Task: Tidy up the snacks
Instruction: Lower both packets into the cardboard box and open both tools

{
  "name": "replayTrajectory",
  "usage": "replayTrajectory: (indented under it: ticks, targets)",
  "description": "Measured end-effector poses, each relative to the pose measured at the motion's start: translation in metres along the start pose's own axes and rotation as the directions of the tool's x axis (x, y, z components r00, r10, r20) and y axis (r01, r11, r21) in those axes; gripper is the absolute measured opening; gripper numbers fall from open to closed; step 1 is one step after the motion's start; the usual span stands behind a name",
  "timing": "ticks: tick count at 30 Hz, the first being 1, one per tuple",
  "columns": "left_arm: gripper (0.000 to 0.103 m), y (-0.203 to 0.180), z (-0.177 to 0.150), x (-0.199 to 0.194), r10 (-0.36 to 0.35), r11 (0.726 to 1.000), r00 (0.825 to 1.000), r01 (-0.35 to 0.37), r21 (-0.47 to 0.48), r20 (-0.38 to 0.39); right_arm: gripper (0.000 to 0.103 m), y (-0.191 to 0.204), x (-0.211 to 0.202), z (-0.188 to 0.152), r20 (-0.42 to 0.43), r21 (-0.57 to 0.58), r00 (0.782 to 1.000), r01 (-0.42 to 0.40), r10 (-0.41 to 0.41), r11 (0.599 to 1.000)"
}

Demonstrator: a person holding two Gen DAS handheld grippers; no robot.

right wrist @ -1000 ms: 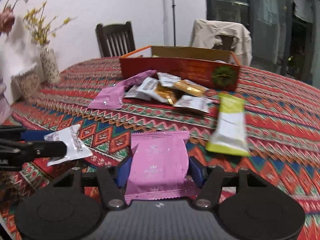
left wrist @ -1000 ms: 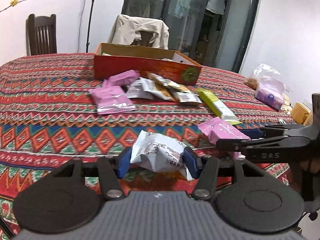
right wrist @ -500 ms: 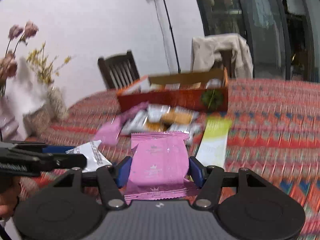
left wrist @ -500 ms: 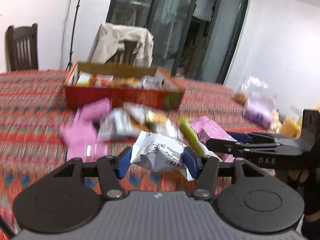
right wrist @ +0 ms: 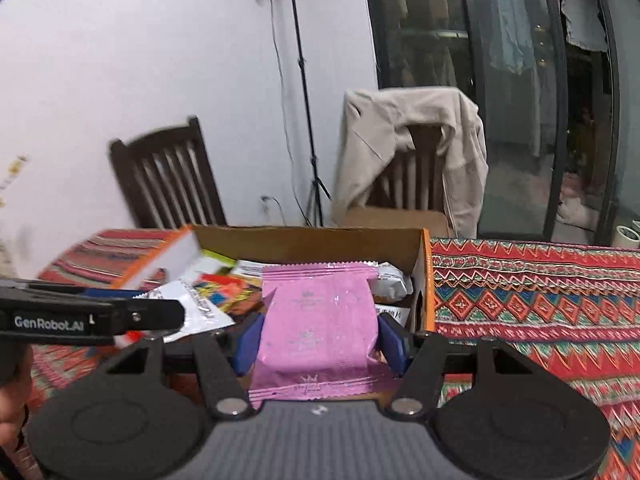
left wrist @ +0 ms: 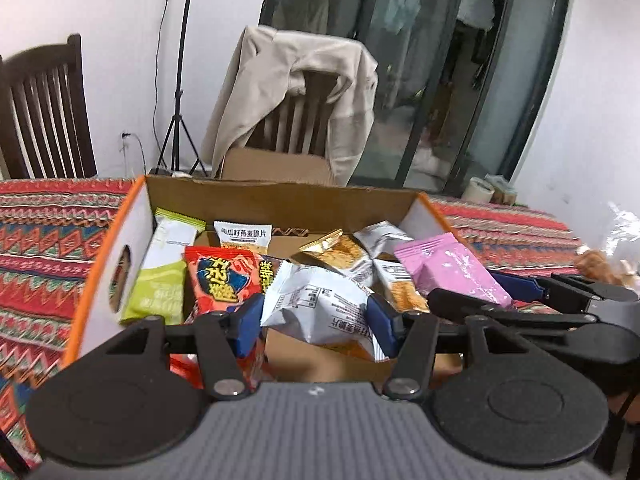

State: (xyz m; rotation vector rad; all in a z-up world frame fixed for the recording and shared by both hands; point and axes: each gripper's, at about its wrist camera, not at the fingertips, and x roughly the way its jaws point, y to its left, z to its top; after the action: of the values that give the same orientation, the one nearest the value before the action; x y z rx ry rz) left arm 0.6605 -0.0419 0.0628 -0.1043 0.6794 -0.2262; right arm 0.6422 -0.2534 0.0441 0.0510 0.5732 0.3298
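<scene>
My left gripper (left wrist: 316, 324) is shut on a white snack packet (left wrist: 320, 304), held over the open cardboard box (left wrist: 280, 200) with orange edges. My right gripper (right wrist: 320, 338) is shut on a pink snack packet (right wrist: 318, 312), also over the box (right wrist: 312, 240), toward its right end. The box holds several snacks: a green-white bar (left wrist: 164, 264), a red packet (left wrist: 218, 280), golden packets (left wrist: 340, 252). In the left wrist view the right gripper (left wrist: 520, 300) and its pink packet (left wrist: 452, 268) show at right. The left gripper (right wrist: 92, 316) shows at left in the right wrist view.
The box sits on a table with a red patterned cloth (right wrist: 540, 304). Behind it stand a chair draped with a beige jacket (left wrist: 296, 92), a dark wooden chair (right wrist: 168, 180), a tripod stand (left wrist: 176, 80) and glass doors. A clear bag (left wrist: 616, 248) lies at the far right.
Both grippers have carried their packets forward across the table, from above the loose snacks to over the open box. Both grips are unchanged.
</scene>
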Motion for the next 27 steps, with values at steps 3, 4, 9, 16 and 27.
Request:
replayTrajectory:
  ticks: [3,4,9,16,27]
  targets:
    - [0.057,0.002,-0.002,0.019,0.021,1.000,0.999,-0.021,0.006,-0.027,0.061,0.003,0.035,0.002,-0.050,-0.050,0.997,0.058,-0.061,0.997]
    - [0.058,0.003,-0.005,0.022,0.021,1.000,0.999,-0.020,0.003,-0.034,0.061,0.004,0.043,0.001,-0.063,-0.058,0.995,0.071,-0.074,0.996]
    - [0.062,-0.003,-0.018,0.024,0.022,0.999,0.998,-0.020,0.029,-0.058,0.062,0.005,0.053,-0.009,-0.069,-0.081,0.993,0.090,-0.096,0.993]
    - [0.067,-0.006,-0.011,-0.017,0.006,0.999,1.000,-0.004,0.054,-0.024,0.067,0.009,0.016,0.008,-0.005,-0.082,0.996,0.093,-0.094,0.992]
    - [0.075,0.002,-0.047,-0.168,0.042,0.994,0.987,-0.057,0.093,0.155,0.081,0.024,-0.129,0.014,0.120,-0.174,0.992,0.054,-0.033,0.983]
